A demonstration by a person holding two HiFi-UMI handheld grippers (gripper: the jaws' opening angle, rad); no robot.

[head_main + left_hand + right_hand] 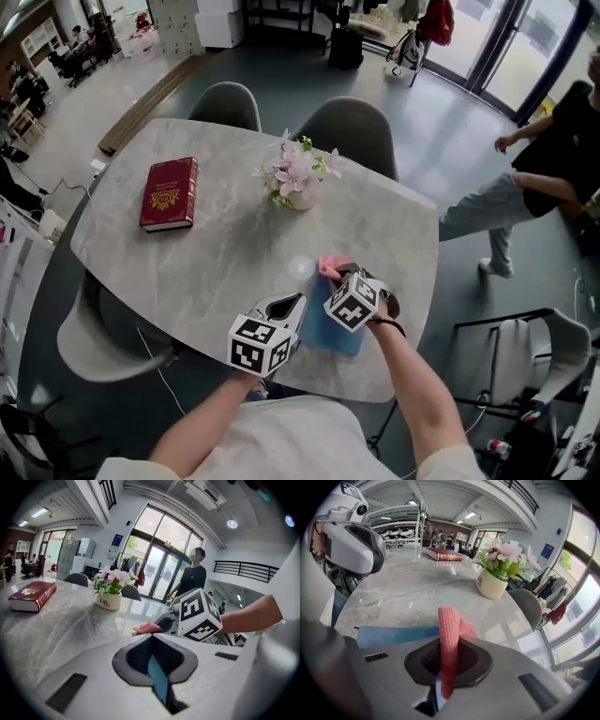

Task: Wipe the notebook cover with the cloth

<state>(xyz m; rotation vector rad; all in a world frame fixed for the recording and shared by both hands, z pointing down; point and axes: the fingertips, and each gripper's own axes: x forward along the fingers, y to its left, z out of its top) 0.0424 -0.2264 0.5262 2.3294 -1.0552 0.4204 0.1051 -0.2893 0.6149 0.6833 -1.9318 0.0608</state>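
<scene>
A blue notebook (339, 336) lies flat near the table's front edge. My left gripper (296, 304) is shut on its left edge; in the left gripper view a blue sliver of the notebook (157, 677) sits between the closed jaws of the left gripper (157, 667). My right gripper (337, 275) is over the notebook's far end, shut on a pink knitted cloth (330, 267). In the right gripper view the cloth (449, 634) stands up out of the jaws of the right gripper (447, 665), with the notebook (389, 634) to its left. The left gripper view shows the cloth (149, 628) beside the right gripper's marker cube.
The grey marble table (216, 262) carries a red hardback book (170, 193) at the far left and a flower pot (298, 183) at the middle back. Two grey chairs (225, 105) stand behind the table. A person (544, 178) stands to the right.
</scene>
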